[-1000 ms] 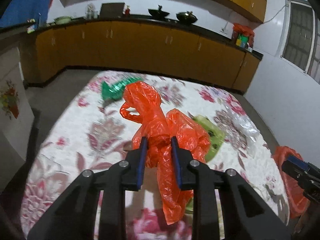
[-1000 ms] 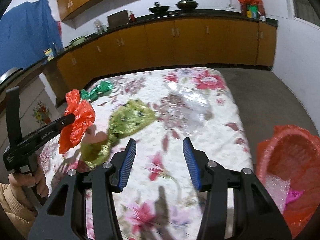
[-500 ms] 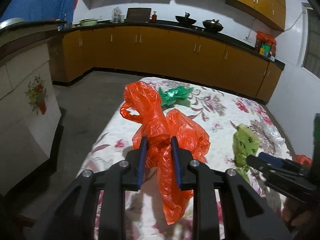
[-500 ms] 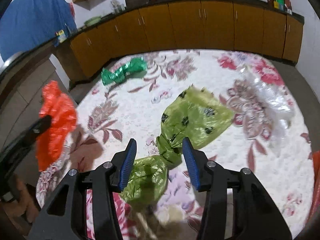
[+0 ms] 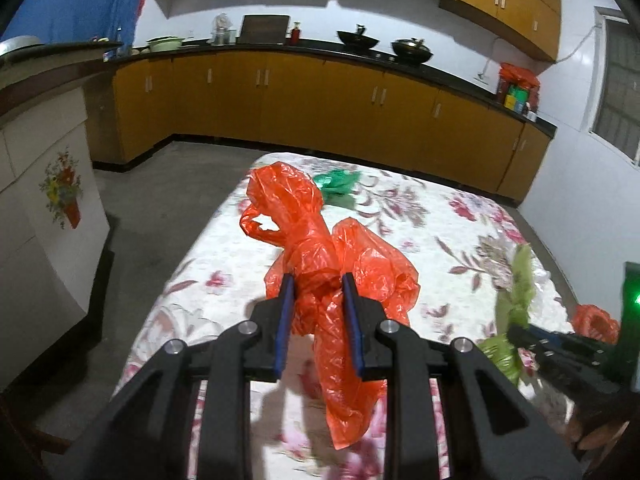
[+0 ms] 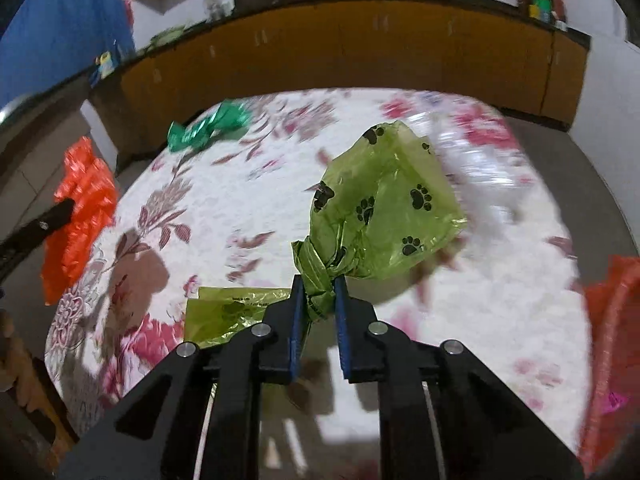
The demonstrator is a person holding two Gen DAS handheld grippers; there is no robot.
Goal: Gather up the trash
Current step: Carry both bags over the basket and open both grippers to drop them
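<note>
My left gripper (image 5: pixel 317 282) is shut on a crumpled orange plastic bag (image 5: pixel 320 248) and holds it above the floral-cloth table (image 5: pixel 420 216); the bag also shows at the left in the right wrist view (image 6: pixel 80 208). My right gripper (image 6: pixel 318 285) is shut on the knot of a light green paw-print bag (image 6: pixel 384 204), lifted off the table; it also shows in the left wrist view (image 5: pixel 516 292). A dark green bag (image 6: pixel 208 126) lies at the table's far left corner, also seen in the left wrist view (image 5: pixel 338 186).
An orange bin (image 6: pixel 612 340) stands at the table's right edge, seen also in the left wrist view (image 5: pixel 596 318). A clear plastic bag (image 6: pixel 480 148) lies on the far right, blurred. Yellow kitchen cabinets (image 5: pixel 320 104) run behind; a white cabinet (image 5: pixel 44 216) stands left.
My right gripper has closed on the green paw-print bag's knot and lifted it. My left gripper keeps hold of the orange bag and has turned slightly right.
</note>
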